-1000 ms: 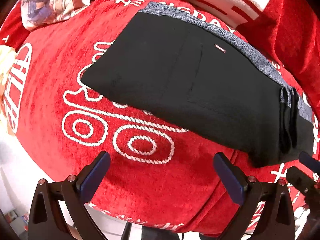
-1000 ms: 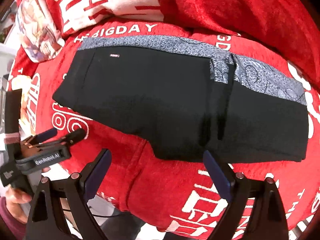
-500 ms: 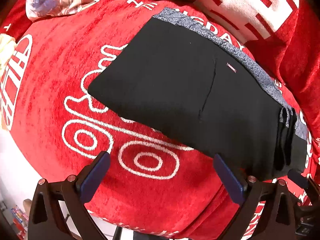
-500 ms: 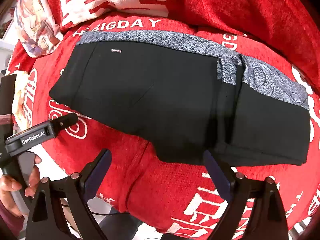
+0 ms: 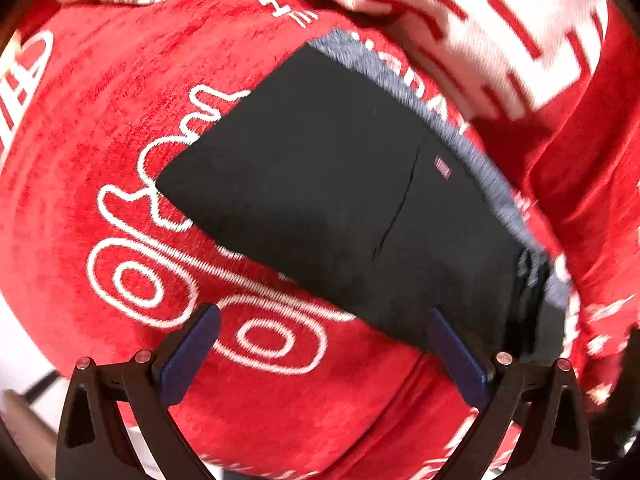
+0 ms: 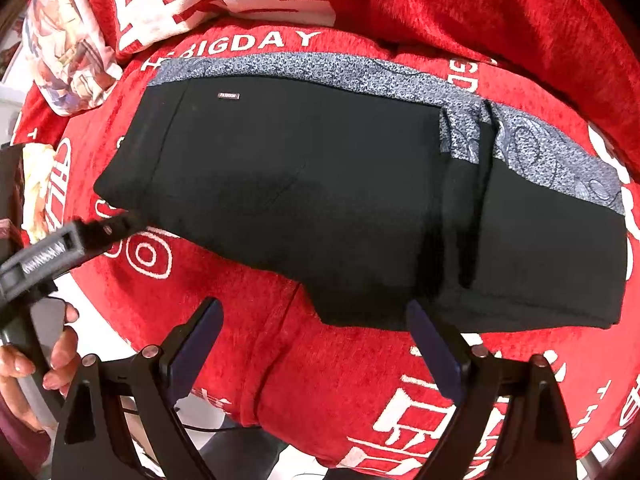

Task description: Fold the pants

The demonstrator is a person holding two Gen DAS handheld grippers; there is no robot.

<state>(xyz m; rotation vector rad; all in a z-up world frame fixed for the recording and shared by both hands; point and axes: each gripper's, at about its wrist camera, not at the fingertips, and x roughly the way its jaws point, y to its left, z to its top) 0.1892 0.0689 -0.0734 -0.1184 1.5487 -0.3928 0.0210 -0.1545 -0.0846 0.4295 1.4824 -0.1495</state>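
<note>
Folded black pants [image 6: 340, 200] on red blanket [image 6: 340, 380], both jaws apart

"BIGDAY" in white on red blanket [image 6: 360, 380]; small "FASHION" tag [image 6: 228, 96] on black pants [image 6: 320, 200].

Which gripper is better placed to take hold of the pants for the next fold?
Left, probably. The left gripper sits at the pants' left end, jaws open; the right gripper hangs off the near edge.
</note>
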